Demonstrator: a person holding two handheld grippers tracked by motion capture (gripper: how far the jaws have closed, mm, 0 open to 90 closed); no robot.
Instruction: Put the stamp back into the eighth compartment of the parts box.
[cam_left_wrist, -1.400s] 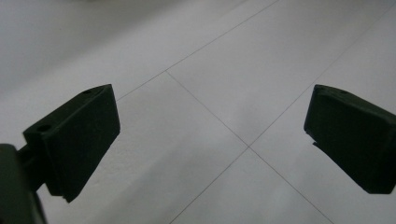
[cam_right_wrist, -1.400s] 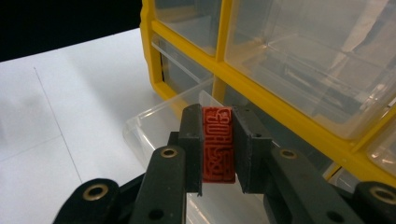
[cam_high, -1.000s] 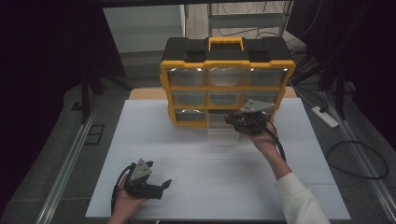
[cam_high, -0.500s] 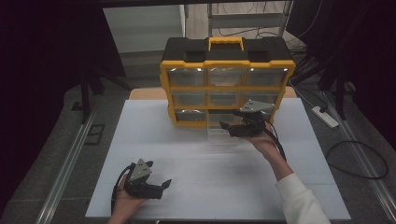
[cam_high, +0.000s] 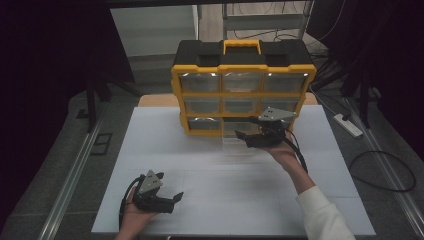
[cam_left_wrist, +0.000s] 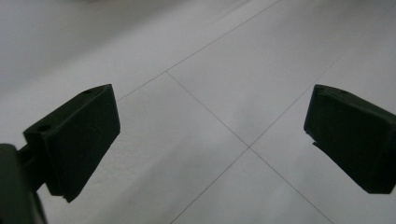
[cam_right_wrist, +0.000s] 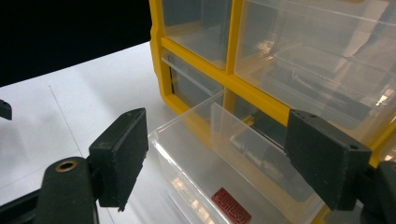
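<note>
We see the right tongs (cam_high: 246, 136) w/ jaws wide apart, gripping nothing, hovering over a clear drawer (cam_right_wrist: 224, 177) pulled partway out of the bottom row of the yellow organizer (cam_high: 243, 95) at the back of the white table (cam_high: 215, 165). In the drawer lies a small red item (cam_right_wrist: 230, 212), poss. a stamp, hard to tell. Left tongs (cam_high: 172, 200) also gape open and empty, low over the table's near-left part.

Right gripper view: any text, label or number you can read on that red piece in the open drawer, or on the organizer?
Red piece in the pulled-out clear drawer: raised characters on top, too blurred to read.
Yellow organizer: no label, brand or number legible on it.
Both hand-held grippers, left and right: no markings readable.
</note>
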